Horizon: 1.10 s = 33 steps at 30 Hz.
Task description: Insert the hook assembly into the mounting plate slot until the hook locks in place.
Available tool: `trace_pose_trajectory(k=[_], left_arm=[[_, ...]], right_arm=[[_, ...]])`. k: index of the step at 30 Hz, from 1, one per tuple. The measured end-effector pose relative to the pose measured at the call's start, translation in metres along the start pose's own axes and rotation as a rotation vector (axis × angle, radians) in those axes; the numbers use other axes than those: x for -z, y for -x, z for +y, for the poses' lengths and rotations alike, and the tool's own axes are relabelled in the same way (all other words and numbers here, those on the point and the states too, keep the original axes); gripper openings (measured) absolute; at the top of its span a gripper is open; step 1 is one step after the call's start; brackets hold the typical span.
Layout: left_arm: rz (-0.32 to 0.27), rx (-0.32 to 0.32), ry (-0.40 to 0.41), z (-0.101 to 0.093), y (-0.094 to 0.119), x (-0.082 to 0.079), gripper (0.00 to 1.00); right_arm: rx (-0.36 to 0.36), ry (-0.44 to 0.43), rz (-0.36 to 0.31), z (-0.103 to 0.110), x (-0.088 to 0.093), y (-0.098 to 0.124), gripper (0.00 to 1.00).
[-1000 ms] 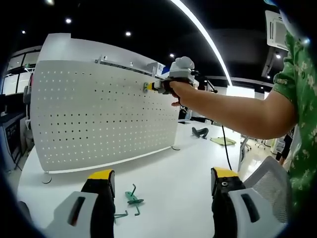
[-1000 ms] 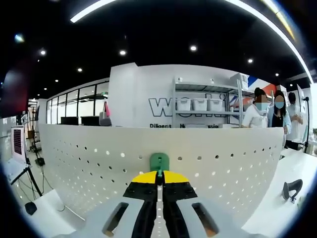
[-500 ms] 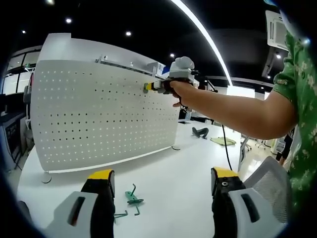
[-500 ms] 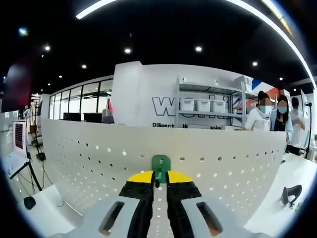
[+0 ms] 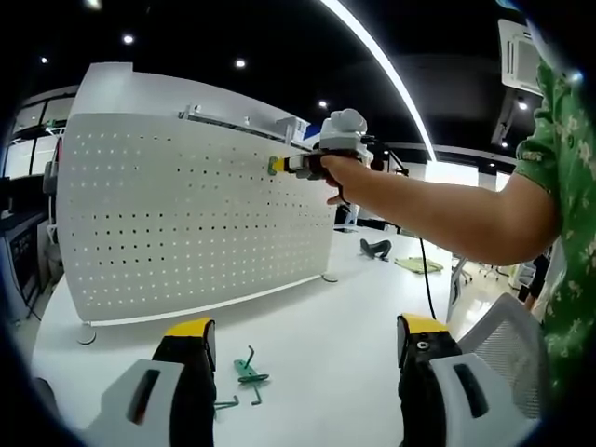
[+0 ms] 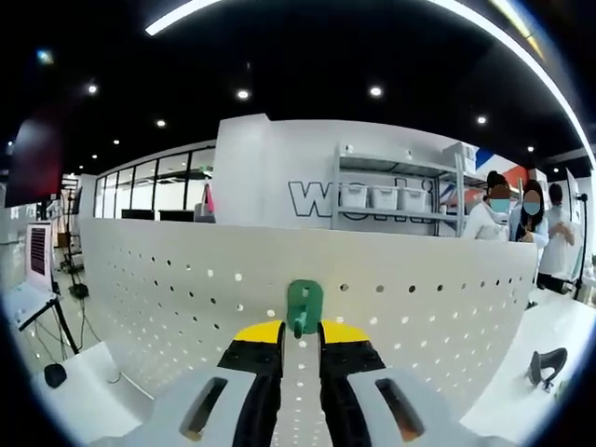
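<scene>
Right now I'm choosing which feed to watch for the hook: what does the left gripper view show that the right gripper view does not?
Left gripper view: spare green hooks lying on the white table between the open left tongs, and the person's arm holding the right tongs at the board.

Right gripper view: the green hook seen close up against the board, the tongs' jaws slightly apart below it, plus shelves and people behind.

Both: the white pegboard and a dark object on the table.

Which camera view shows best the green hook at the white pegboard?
The right gripper view: the green hook sits large against the pegboard, just beyond the right gripper. The left gripper view shows it tiny.
</scene>
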<state>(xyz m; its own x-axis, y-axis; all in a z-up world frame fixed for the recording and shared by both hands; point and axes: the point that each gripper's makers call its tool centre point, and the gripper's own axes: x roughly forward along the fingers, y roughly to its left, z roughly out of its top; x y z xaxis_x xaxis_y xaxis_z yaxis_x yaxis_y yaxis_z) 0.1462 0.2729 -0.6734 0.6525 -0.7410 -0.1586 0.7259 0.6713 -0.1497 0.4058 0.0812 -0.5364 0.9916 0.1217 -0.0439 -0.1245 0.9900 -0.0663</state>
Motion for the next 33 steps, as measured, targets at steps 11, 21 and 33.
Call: trace_pose_trajectory(k=[11, 21, 33], left_arm=[[-0.001, 0.001, 0.0, -0.001, -0.001, 0.0, 0.82], [0.001, 0.005, -0.007, -0.003, -0.002, -0.002, 0.82], [-0.005, 0.008, -0.015, -0.009, 0.001, -0.006, 0.82]], right_arm=[[-0.017, 0.003, -0.026, 0.002, -0.003, 0.002, 0.39], [-0.054, 0.004, -0.013, 0.005, 0.001, 0.009, 0.49], [-0.099, -0.027, 0.026, 0.007, 0.007, 0.027, 0.5]])
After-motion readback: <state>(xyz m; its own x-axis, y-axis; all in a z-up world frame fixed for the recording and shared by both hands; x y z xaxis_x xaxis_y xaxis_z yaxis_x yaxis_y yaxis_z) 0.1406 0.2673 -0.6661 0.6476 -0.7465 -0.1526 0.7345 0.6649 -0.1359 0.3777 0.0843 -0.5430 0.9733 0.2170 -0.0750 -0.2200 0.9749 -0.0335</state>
